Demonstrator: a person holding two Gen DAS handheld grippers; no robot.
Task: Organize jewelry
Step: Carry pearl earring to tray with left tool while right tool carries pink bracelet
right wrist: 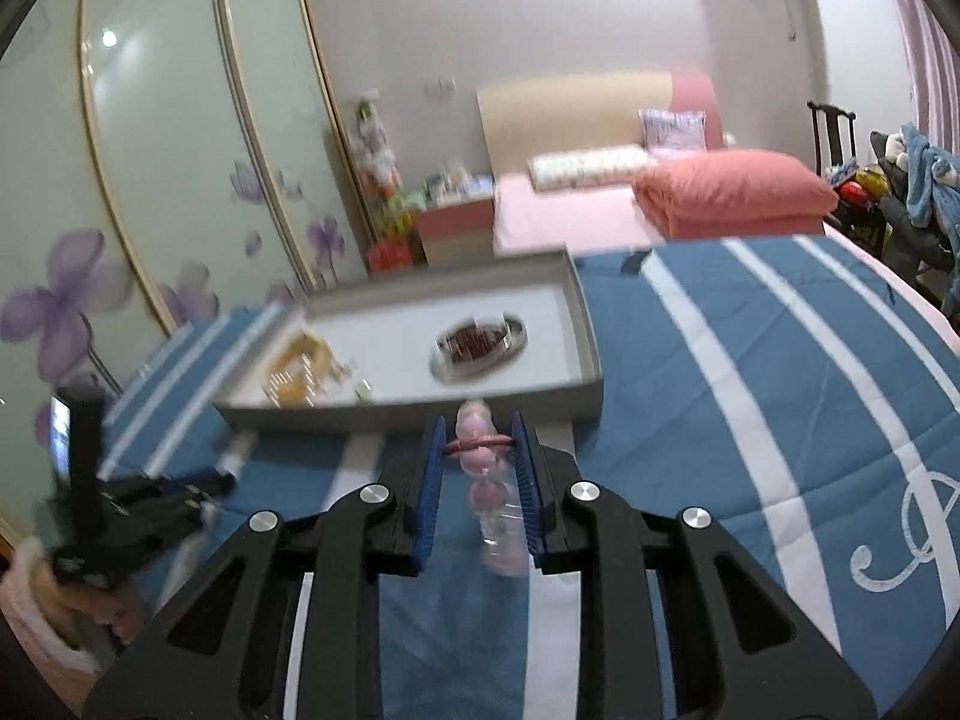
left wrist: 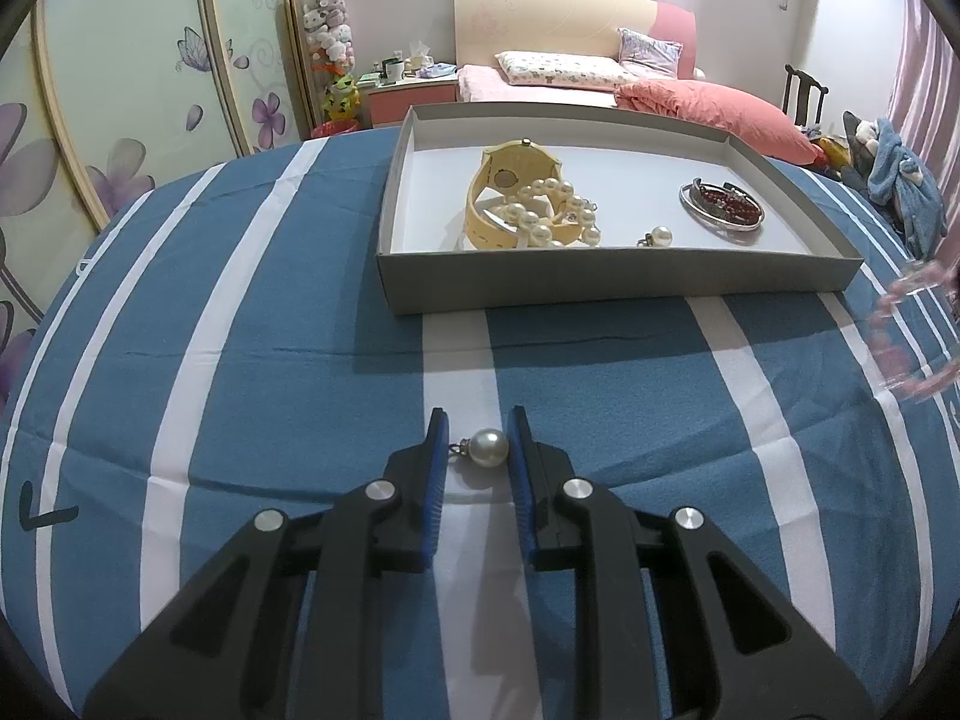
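A grey tray (left wrist: 600, 291) on the striped cloth holds a cream watch (left wrist: 498, 198), a pearl bracelet (left wrist: 558, 210), a pearl earring (left wrist: 660, 236) and a silver bangle with dark red beads (left wrist: 723, 207). My left gripper (left wrist: 478, 441) is closed on a second pearl earring (left wrist: 489, 447) just above the cloth, in front of the tray. My right gripper (right wrist: 478, 444) is shut on a pink bead bracelet (right wrist: 480, 450) and holds it in the air near the tray's (right wrist: 420, 414) front wall. That bracelet also shows blurred in the left wrist view (left wrist: 906, 330).
The blue and white striped cloth (left wrist: 270, 330) covers the surface. The left gripper and the hand holding it show at the lower left of the right wrist view (right wrist: 120, 510). A bed (left wrist: 600, 84) and wardrobe doors (left wrist: 120, 90) stand behind.
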